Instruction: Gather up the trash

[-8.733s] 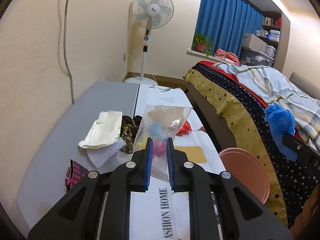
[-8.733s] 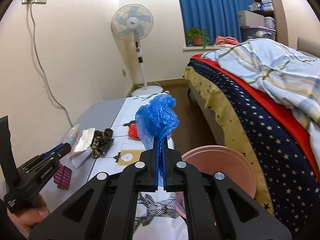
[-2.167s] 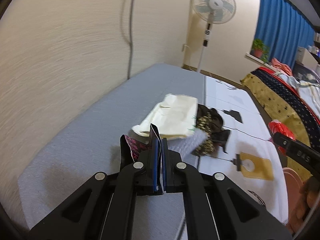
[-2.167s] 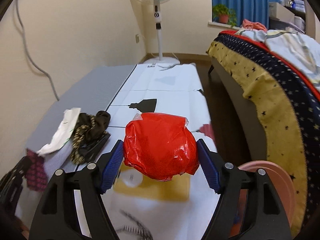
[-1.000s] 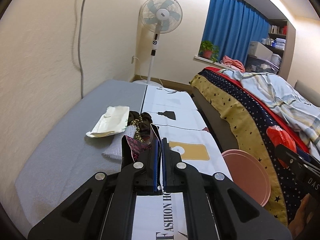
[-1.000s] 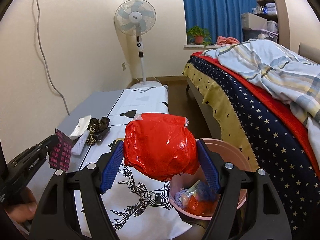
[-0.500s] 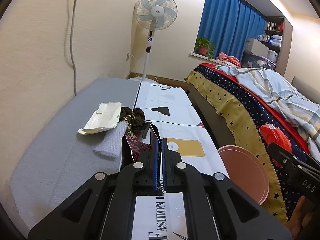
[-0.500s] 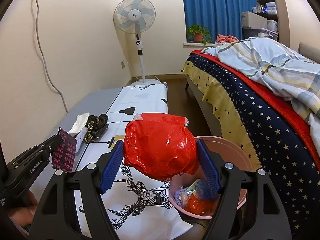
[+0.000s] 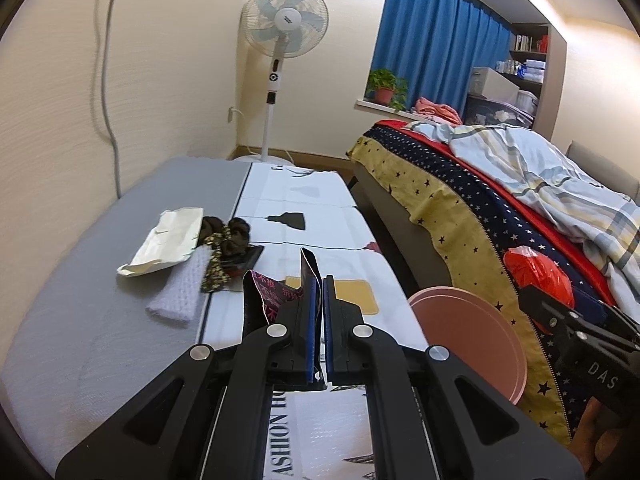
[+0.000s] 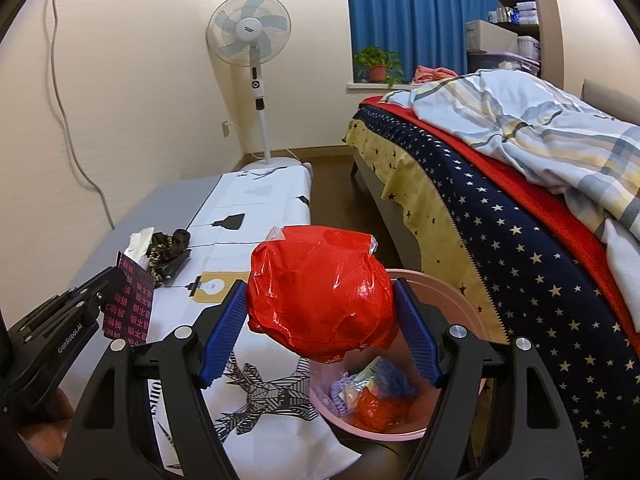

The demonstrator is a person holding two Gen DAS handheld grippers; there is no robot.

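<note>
My right gripper (image 10: pixel 320 312) is shut on a puffy red plastic bag (image 10: pixel 320 296) and holds it above the pink bin (image 10: pixel 472 308), which has several pieces of trash inside. The red bag also shows in the left wrist view (image 9: pixel 538 274), over the bin (image 9: pixel 472 332). My left gripper (image 9: pixel 319 292) is shut on a dark wrapper with pink print (image 9: pixel 268 292), held above the white printed mat (image 9: pixel 320 216). The wrapper also shows in the right wrist view (image 10: pixel 128 300).
A cream paper bag (image 9: pixel 164 244), a white knit cloth (image 9: pixel 180 292) and dark fabric (image 9: pixel 224 240) lie on the grey mattress (image 9: pixel 100 280). A bed (image 10: pixel 520 208) stands on the right. A standing fan (image 9: pixel 280 52) is at the back wall.
Both grippers kept their hold and drifted slightly. The red bag sits a little more over the bin than a second ago. The left gripper's wrapper stays raised above the mat.
</note>
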